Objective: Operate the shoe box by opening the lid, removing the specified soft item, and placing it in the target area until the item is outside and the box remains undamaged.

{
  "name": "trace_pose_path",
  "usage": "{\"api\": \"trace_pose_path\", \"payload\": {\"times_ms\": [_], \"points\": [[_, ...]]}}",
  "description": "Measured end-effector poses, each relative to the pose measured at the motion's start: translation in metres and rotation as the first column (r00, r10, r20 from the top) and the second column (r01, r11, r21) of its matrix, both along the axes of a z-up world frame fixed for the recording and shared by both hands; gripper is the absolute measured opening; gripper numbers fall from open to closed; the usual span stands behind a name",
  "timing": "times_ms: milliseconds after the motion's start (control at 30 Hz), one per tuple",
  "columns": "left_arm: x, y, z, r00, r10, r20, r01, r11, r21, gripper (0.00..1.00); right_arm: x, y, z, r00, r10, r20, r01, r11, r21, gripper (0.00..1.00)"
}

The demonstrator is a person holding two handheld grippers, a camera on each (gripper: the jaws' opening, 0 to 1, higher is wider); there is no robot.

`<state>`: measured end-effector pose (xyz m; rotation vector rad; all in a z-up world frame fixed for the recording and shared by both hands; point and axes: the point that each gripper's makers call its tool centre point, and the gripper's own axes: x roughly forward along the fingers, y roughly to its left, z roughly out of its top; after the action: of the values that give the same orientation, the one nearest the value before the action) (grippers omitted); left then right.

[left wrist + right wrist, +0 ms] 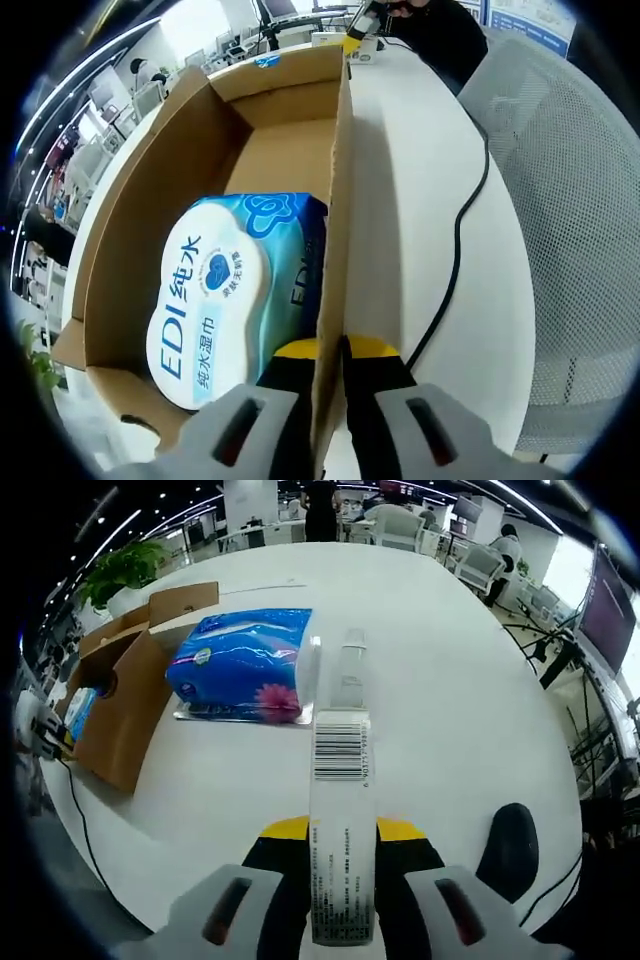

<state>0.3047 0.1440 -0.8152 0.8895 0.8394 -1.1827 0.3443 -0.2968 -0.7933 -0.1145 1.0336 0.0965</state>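
Your left gripper (pixel 330 350) has its fingers closed narrow on the side wall of the cardboard box (pixel 338 200), one finger inside and one outside, steadying it on the white worktop (pixel 420 200). Inside the box a soft pack of wet wipes (pixel 215 295) lies at the near end, beside that gripped wall. Your right gripper (pixel 340 840) holds a long flat white packet (pixel 340 820) with a barcode, its far end reaching toward a blue pack of tissues (pixel 245 665) that already lies on the worktop just beside the box (pixel 120 695). The risks from here, as I judge them: squeeze or twist the thin wall too hard and the cardboard may crease or tear; pull on it and the light box may slide toward the worktop edge. A black cable (pixel 455 250) runs close to the box and could snag your hand.
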Motion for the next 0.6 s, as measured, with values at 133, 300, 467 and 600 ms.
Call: {"api": "trace_pose_path", "payload": {"times_ms": [133,300,467,600], "points": [[0.000,0.000,0.000,1.000,-0.001,0.000,0.001,1.000,0.000,0.04,0.004,-0.002,-0.004,0.999,-0.030,-0.013,0.030,0.999,0.011,0.19],[0.001,0.000,0.000,1.000,-0.001,0.000,0.001,1.000,0.000,0.04,0.006,-0.003,-0.003,0.999,-0.046,-0.006,0.046,0.999,0.023,0.19],[0.001,0.000,0.000,1.000,-0.003,0.000,0.003,1.000,0.000,0.04,0.004,0.003,-0.001,0.999,-0.045,0.000,0.045,0.999,0.028,0.19],[0.001,0.000,0.000,1.000,0.000,-0.002,0.000,1.000,0.000,0.04,-0.002,0.013,0.004,0.999,-0.031,-0.011,0.031,0.999,0.021,0.19]]}}
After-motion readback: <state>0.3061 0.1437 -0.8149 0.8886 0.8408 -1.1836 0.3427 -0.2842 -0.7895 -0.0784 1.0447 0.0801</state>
